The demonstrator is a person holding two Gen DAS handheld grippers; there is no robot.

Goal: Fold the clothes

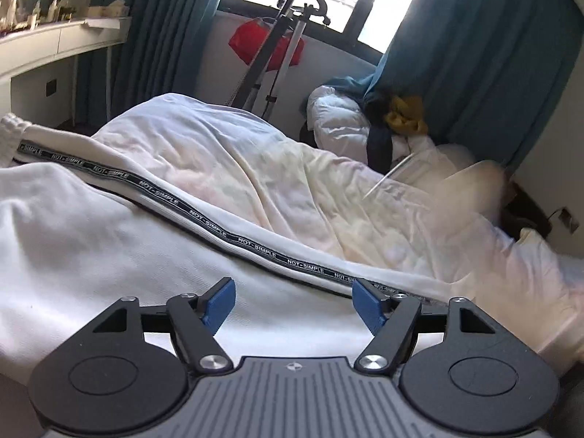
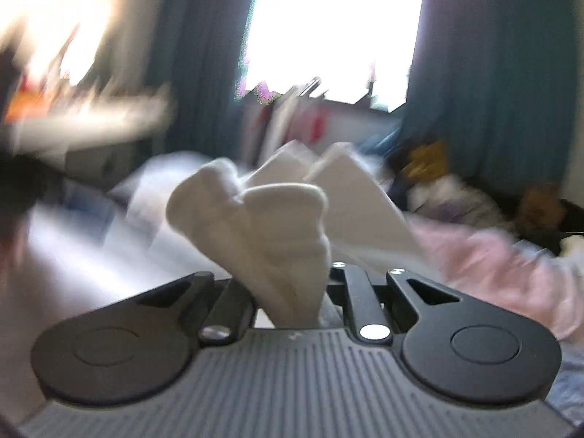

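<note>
While the left gripper [image 1: 294, 304] is hovering with its blue fingers spread over the white garment [image 1: 146, 248] lying across the bed [image 1: 255, 168], the right gripper [image 2: 292, 292] is pinching a bunched white fold of cloth [image 2: 255, 219], its surroundings blurring.

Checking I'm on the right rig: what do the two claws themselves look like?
Left claw: matte black linkage arms with silver pivot screws, blue fingertips, ribbed grey housing flanked by round black discs. Right claw: same black links, silver screws and grey ribbing; its tips are hidden.
</note>
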